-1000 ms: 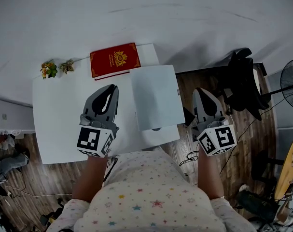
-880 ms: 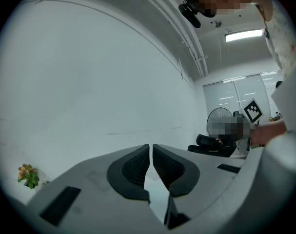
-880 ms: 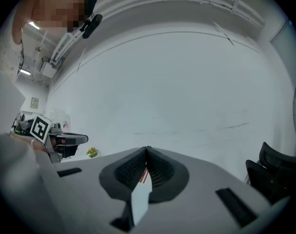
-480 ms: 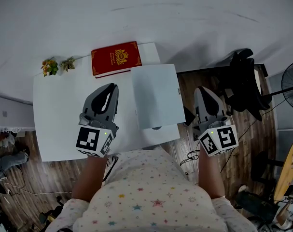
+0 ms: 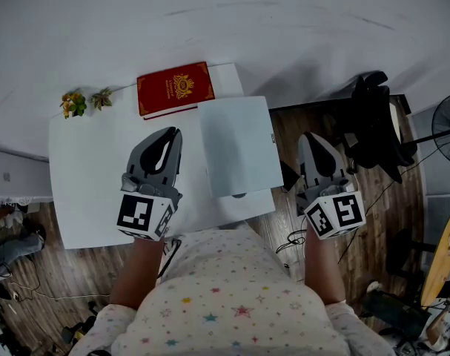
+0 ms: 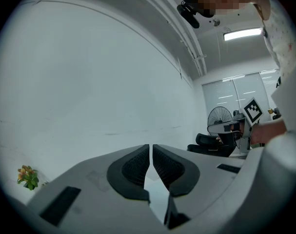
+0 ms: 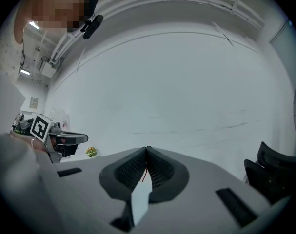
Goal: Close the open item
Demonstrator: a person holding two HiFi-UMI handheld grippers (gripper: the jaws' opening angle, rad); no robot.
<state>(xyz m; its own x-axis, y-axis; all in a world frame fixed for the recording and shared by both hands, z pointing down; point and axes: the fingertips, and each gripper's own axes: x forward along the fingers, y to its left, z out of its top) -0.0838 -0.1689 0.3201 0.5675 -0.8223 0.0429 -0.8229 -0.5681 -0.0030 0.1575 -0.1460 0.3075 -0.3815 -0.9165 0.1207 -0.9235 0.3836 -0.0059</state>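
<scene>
A closed red book (image 5: 175,89) with a gold emblem lies at the far edge of the white table (image 5: 84,184). Beside it, at the table's right end, lies a white flat item (image 5: 236,145); its top panel overlaps a lower white part with a small dark notch (image 5: 240,196). I cannot tell whether it stands open. My left gripper (image 5: 169,133) (image 6: 150,146) hovers over the table just left of the white item, shut and empty. My right gripper (image 5: 308,138) (image 7: 147,150) is off the table's right edge, over the floor, also shut and empty.
Two small flower sprigs (image 5: 75,104) sit at the table's far left corner. A black chair (image 5: 373,124) and a fan (image 5: 443,128) stand to the right on the wooden floor. A white wall runs behind the table.
Both grippers hold their places and stay shut. Only the head view has shifted slightly, so the table and book sit a little further left.
</scene>
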